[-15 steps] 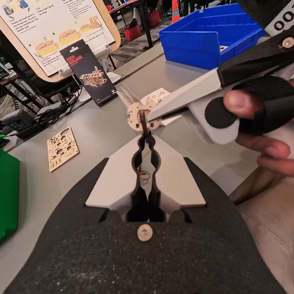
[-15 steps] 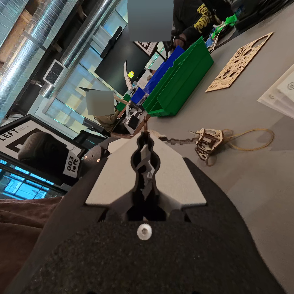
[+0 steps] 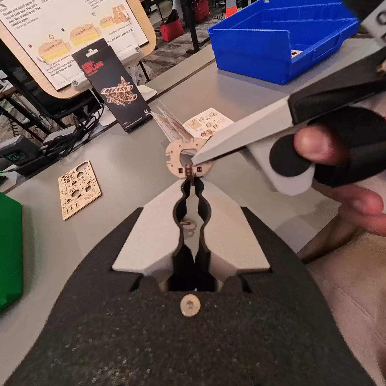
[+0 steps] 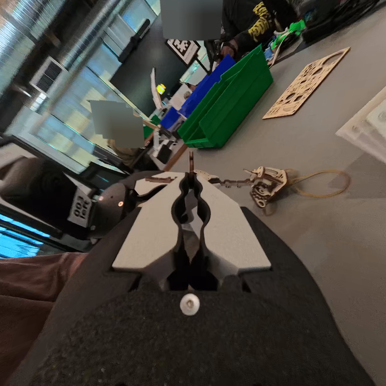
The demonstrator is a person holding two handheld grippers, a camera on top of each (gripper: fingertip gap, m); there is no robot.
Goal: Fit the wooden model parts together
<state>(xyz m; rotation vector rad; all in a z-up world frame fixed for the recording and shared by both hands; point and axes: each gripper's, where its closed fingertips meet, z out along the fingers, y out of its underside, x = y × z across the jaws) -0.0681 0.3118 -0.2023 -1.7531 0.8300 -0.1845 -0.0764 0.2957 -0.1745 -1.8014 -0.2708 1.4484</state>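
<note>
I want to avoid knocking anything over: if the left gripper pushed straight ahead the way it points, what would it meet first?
Probably the round wooden disc, held by the right gripper right at the left gripper tips, where a small dark wooden piece is pinched. Beyond lies the open booklet; depth is uncertain.
</note>
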